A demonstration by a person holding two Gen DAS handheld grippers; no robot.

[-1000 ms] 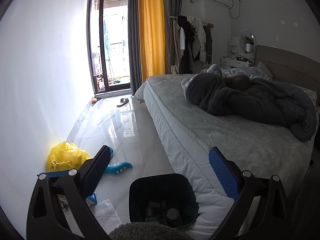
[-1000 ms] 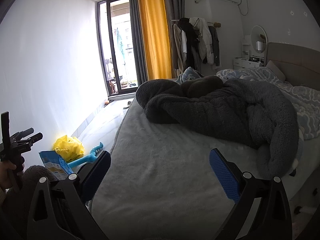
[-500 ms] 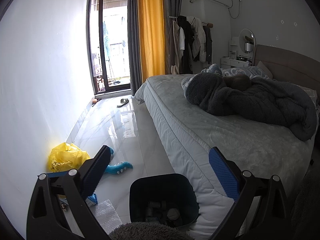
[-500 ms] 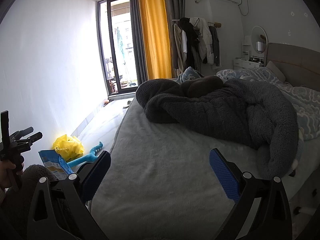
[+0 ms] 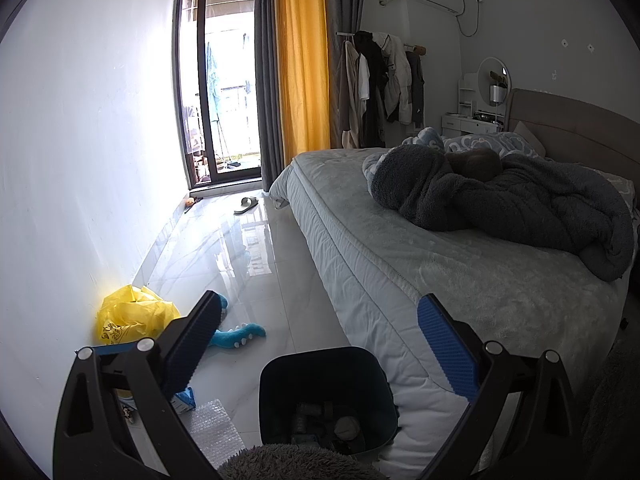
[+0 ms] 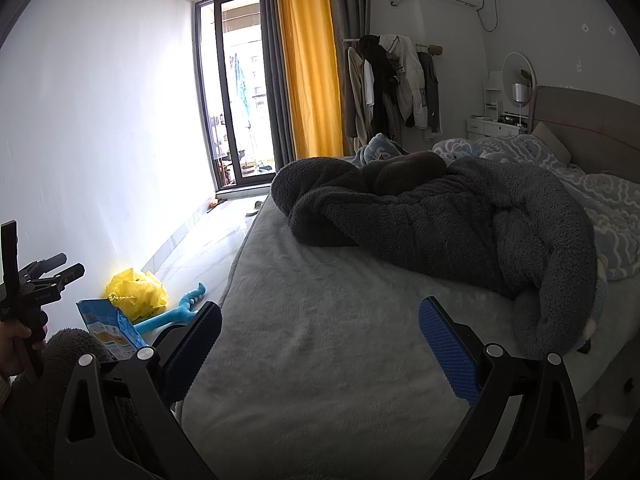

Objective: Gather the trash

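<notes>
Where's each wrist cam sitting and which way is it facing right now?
Left wrist: low over the floor by the bed's foot, facing the balcony door; the open left gripper frames the bin.
Right wrist: higher, over the bed, same heading; the open right gripper is empty; the person's left hand shows at the left edge.
Shared: yellow bag, blue toy, grey blanket.
</notes>
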